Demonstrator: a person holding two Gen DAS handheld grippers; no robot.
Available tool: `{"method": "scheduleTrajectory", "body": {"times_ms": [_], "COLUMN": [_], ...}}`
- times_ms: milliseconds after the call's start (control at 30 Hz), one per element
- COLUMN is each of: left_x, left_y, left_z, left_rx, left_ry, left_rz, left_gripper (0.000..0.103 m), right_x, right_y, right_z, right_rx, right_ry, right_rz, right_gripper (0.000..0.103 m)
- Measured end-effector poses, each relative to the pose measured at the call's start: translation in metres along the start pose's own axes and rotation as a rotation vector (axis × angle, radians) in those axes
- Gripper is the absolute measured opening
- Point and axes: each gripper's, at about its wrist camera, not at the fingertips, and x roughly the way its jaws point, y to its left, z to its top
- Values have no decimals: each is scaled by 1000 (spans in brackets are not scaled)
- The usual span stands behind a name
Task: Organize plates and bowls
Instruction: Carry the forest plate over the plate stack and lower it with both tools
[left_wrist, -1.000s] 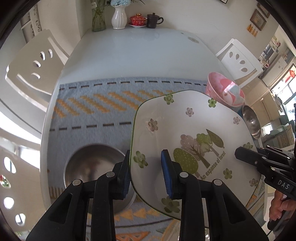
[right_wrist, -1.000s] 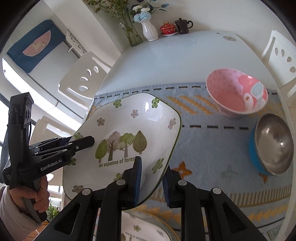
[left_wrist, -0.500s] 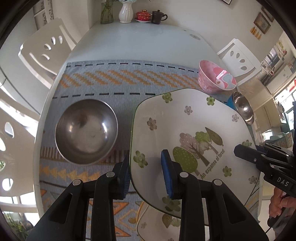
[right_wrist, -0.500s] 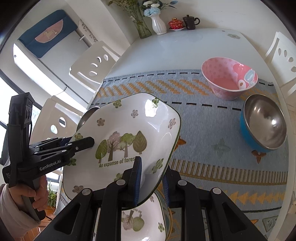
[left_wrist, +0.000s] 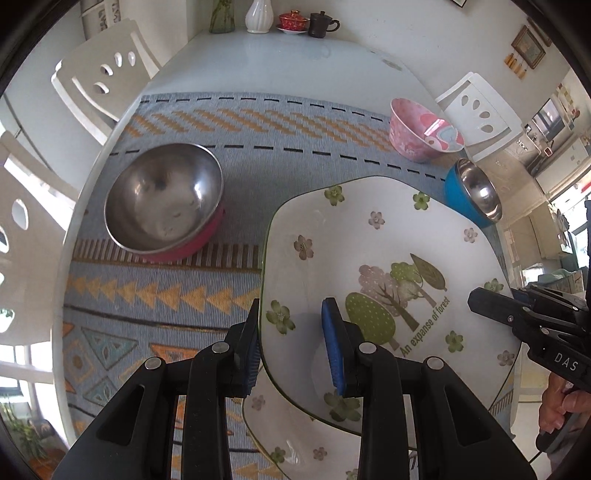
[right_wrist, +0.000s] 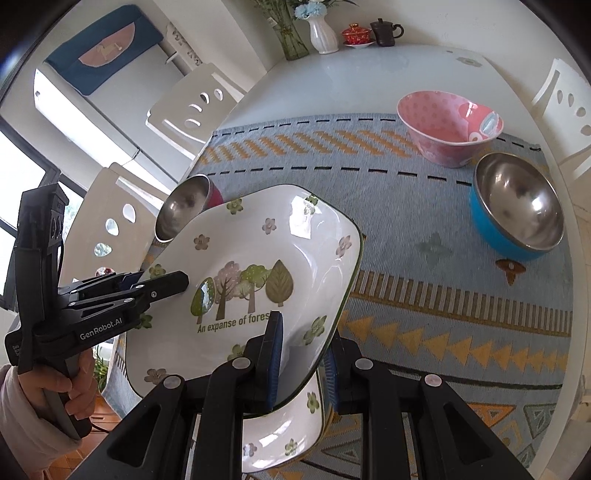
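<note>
The dining table (left_wrist: 280, 55) carried a blue woven runner (left_wrist: 177, 288) on which all the tableware was set out. The largest piece, a square floral plate (left_wrist: 388, 258), was held in the air above the near end of the runner, tilted, and directly over a second plate of the same pattern (right_wrist: 280, 439) that lay flat on the cloth. The left gripper (left_wrist: 291, 347) was clamped on the plate's left rim, one blue pad (left_wrist: 334, 347) on the upper face and the other beneath the edge. The right gripper (right_wrist: 301, 362) was likewise closed on the opposite rim, so both tools shared the load.

Progress, as judged here: stacking of the plates appeared nearly complete, with the held plate not yet lowered onto its twin. The bowls seemed untouched and well apart from one another, so nesting them was probably the work left.

Count: two floral plates; three bowls. The bowls comprised a steel bowl with a red outer shell (left_wrist: 164, 201) at the left of the runner, a steel bowl with a blue shell (right_wrist: 517, 203) at the right, and a pink patterned bowl (right_wrist: 448, 127) just beyond the blue one. At the far end of the table stood a white vase (right_wrist: 323, 35), a red lidded cup (right_wrist: 356, 35) and a dark teapot (right_wrist: 384, 27).
</note>
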Motion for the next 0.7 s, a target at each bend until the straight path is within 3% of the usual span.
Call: {"method": "scheduleTrajectory", "body": {"times_ms": [700], "left_x": [-6], "left_y": [8], "left_z": [-38], "left_rx": [-48], "left_ry": [27], "left_rz": [29], "left_gripper": [27], "right_x": [12], "right_y": [13], "right_z": [-16], "right_rx": [-17], "right_ry": [54], "right_rz": [41], "right_gripper": [20]}}
